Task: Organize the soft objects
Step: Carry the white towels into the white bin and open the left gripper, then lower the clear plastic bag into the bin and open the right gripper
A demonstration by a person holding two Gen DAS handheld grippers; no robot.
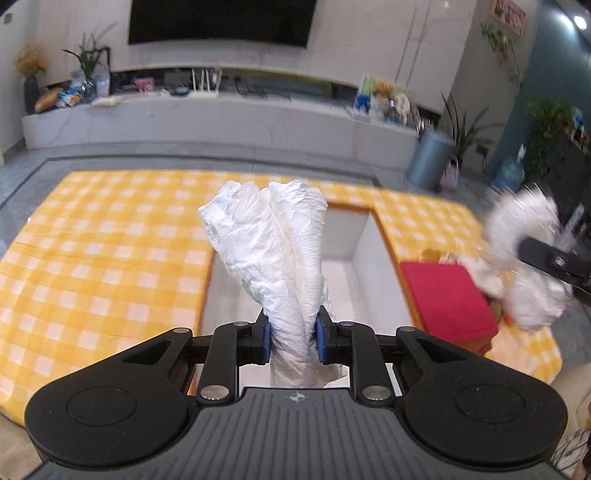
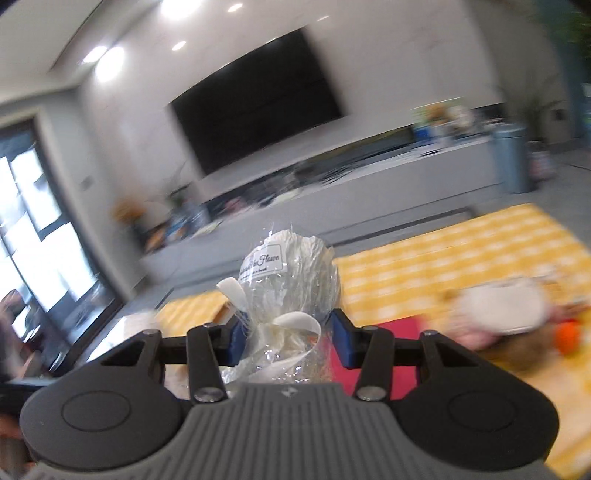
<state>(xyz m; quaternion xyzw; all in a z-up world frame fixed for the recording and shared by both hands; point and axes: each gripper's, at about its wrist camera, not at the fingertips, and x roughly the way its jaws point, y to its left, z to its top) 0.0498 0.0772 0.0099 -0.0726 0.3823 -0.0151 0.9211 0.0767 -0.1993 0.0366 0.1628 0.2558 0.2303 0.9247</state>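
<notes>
A crumpled white cloth (image 1: 275,254) stands pinched between the left gripper (image 1: 293,338) pads, above the white bin (image 1: 364,266) sunk in the yellow checked table (image 1: 103,240); at 3 o'clock, the right gripper (image 2: 290,334) clasps a cellophane-wrapped white bundle (image 2: 291,280)

Yellow-checked table (image 1: 110,236), red cloth (image 1: 447,295) atop

wall television (image 1: 221,20), grey bin (image 1: 430,158), houseplants (image 1: 546,122)
</notes>
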